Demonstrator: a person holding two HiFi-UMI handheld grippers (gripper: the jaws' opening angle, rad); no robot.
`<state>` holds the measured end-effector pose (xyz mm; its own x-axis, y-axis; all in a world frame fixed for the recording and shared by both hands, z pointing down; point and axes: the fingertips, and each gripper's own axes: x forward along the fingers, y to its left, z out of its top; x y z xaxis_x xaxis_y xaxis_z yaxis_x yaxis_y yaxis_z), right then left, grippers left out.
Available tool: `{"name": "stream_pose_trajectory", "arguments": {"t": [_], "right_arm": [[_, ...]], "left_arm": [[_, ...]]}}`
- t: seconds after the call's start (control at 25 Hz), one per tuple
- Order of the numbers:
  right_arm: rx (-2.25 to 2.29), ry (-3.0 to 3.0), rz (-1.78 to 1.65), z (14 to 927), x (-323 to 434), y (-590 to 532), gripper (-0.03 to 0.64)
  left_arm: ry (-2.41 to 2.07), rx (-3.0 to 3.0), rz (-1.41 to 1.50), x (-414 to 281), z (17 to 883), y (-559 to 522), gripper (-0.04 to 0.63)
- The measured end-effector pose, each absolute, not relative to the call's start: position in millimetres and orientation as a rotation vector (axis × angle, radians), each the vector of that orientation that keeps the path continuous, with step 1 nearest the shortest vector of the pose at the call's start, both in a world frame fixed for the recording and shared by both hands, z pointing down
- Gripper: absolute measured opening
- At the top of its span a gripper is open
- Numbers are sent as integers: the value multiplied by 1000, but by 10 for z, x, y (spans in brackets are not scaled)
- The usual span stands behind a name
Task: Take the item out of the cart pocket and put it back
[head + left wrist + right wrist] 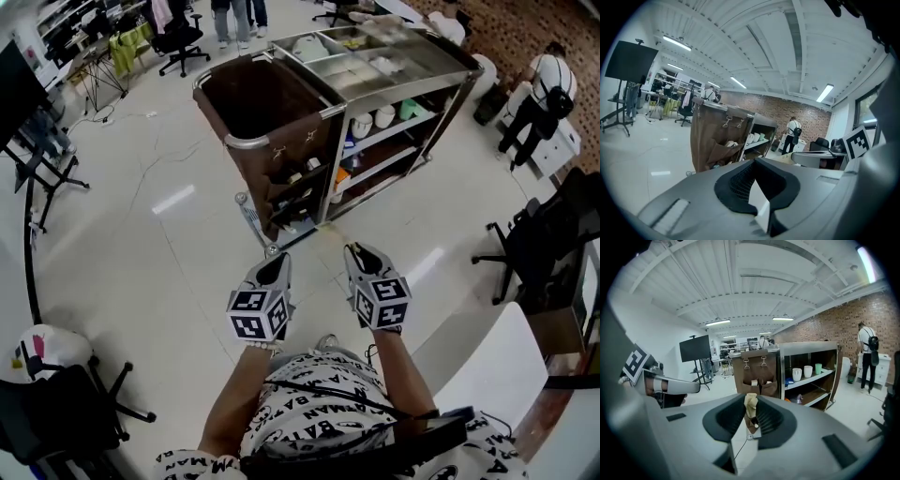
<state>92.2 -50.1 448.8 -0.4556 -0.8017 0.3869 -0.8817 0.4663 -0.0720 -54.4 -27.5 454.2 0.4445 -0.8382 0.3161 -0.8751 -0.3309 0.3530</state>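
Note:
The housekeeping cart (pixel 251 142) stands ahead of me on the floor, its brown cloth bag carrying side pockets (pixel 292 178) with small items in them. Both grippers hover well short of it. My right gripper (pixel 355 253) is shut on a small item (pixel 750 405), cream at the top and brown below, which sticks up between the pads. The pockets (pixel 761 382) show straight beyond it in the right gripper view. My left gripper (pixel 276 268) is shut with nothing in it, and the cart (pixel 717 136) lies to its front left.
The cart's steel shelves (pixel 394 127) carry white cups and a green one. Office chairs (pixel 180 39) stand far left, another chair (pixel 530 244) and a white table (pixel 487 366) at right. A person (pixel 539 94) stands beyond the cart. A screen on a stand (pixel 628 63) is far left.

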Motion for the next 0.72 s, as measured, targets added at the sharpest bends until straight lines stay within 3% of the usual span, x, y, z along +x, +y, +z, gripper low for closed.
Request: {"name": "stream_pose_trajectory", "arguments": {"t": [0.72], "right_arm": [[1430, -2425, 384, 4452, 883, -313, 81]], "left_arm": [[-1417, 2210, 102, -554, 4592, -161, 2]]}}
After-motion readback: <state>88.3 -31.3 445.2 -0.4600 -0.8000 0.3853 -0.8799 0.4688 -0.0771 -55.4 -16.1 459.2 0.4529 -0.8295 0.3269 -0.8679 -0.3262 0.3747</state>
